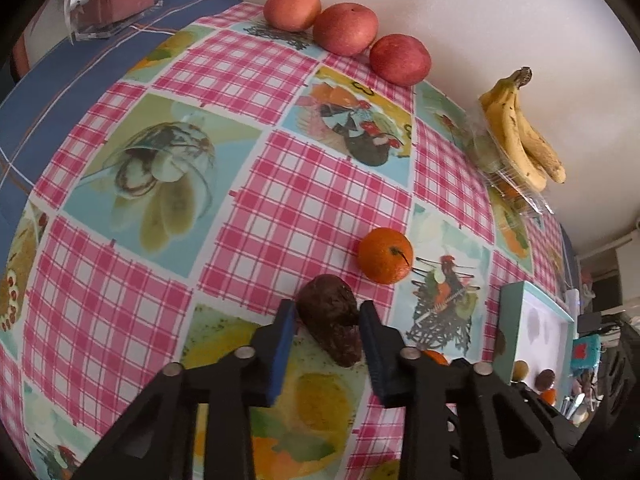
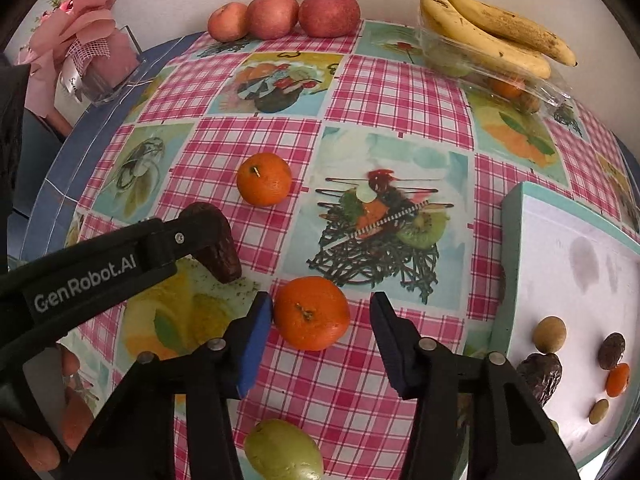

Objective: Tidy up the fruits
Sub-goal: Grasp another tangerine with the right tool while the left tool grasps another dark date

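Left gripper [image 1: 327, 322] spread, straddling dark wrinkled date [image 1: 330, 318] on tablecloth [image 1: 256, 184] | right gripper [image 2: 322, 320] spread around near mandarin [image 2: 311, 313], left pad touching | likely light, soft-skinned; grip gently across widest part.

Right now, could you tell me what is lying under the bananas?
The bananas rest on a clear plastic container. Inside, a tangerine and greenish fruit show; the rest is covered.
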Motion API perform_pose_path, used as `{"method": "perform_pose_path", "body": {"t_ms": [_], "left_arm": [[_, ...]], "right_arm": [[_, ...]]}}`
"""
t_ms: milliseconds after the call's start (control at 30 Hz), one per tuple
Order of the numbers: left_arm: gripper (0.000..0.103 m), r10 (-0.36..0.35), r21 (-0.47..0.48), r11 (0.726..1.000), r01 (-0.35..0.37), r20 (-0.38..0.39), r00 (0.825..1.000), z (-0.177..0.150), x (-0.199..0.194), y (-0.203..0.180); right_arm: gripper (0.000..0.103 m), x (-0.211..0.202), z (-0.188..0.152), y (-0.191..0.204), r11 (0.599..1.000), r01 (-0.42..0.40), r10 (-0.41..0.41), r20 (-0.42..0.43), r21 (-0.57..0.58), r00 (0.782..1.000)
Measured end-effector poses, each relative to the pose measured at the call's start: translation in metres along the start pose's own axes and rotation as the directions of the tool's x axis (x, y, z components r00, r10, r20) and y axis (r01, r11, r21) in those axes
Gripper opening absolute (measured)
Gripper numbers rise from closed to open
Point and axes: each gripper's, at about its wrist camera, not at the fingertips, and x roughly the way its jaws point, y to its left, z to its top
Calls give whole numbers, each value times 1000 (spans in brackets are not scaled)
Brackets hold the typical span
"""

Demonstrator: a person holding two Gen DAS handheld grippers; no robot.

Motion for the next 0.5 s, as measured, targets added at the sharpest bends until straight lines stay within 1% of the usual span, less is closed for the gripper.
{"method": "perform_pose_path", "body": {"t_ms": [67, 200, 267, 367, 500], "left_arm": [[33, 4, -6, 1000, -4, 5, 1000, 0, -1, 1], [33, 11, -24, 1000, -10, 25, 1000, 2, -9, 7], [33, 16, -33, 999, -15, 37, 999, 3, -15, 9], [33, 26, -33, 999, -24, 58, 998, 4, -25, 10], [33, 41, -23, 999, -39, 92, 995, 6, -41, 8]], "right_arm": [[49, 1, -1, 0, 1000, -10, 10, -2, 6, 1000], [41, 0, -4, 1, 999, -39, 39, 0, 16, 999], [41, -1, -4, 1, 999, -34, 34, 2, 17, 999], [41, -6, -4, -3, 997, -63, 63, 16, 42, 998], [41, -25, -1, -8, 996, -72, 69, 55, 52, 996]]}}
